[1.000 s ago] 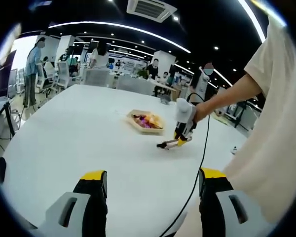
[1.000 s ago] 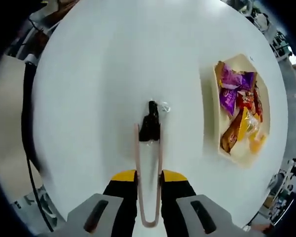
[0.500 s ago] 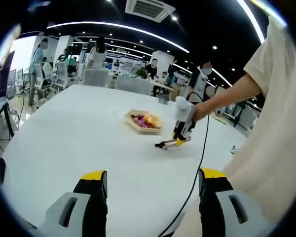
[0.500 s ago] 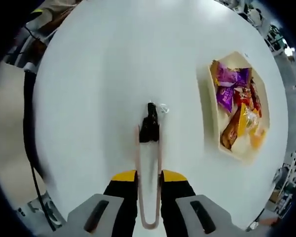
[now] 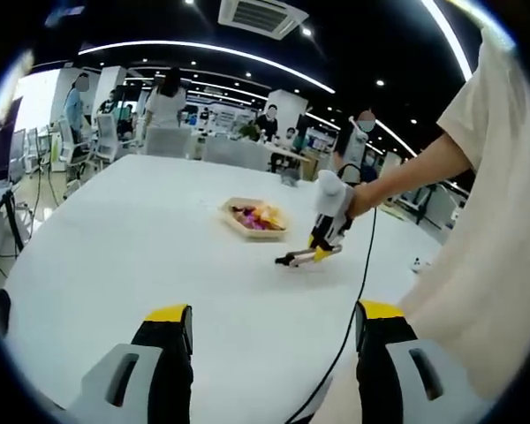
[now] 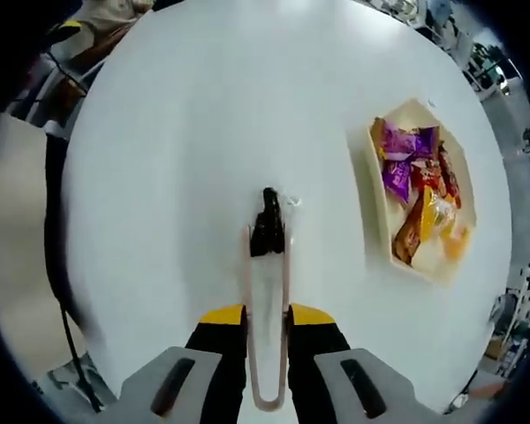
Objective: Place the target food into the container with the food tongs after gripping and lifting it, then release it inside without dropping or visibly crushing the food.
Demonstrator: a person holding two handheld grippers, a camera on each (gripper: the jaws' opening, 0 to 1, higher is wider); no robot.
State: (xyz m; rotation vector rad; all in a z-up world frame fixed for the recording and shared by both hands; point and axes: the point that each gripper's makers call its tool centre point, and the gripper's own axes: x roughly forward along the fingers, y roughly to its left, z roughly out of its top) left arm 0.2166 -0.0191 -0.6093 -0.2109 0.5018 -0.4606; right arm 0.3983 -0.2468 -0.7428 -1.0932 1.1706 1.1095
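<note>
Since a second ago the container [image 6: 420, 203] is showing smaller and higher in my right gripper view, and the table looks farther below the tongs. My right gripper [image 6: 267, 322] is squeezing the food tongs [image 6: 267, 291], whose tips are pinching a dark wrapped snack [image 6: 267, 223] over the white table [image 6: 177, 132], left of the snack-filled container. My left gripper [image 5: 274, 331] is hanging spread apart above the table's near edge.

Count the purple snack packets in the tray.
2, both at the far end of the tray in the right gripper view: purple packet one and purple packet two just below it. More may lie hidden under other wrappers.
</note>
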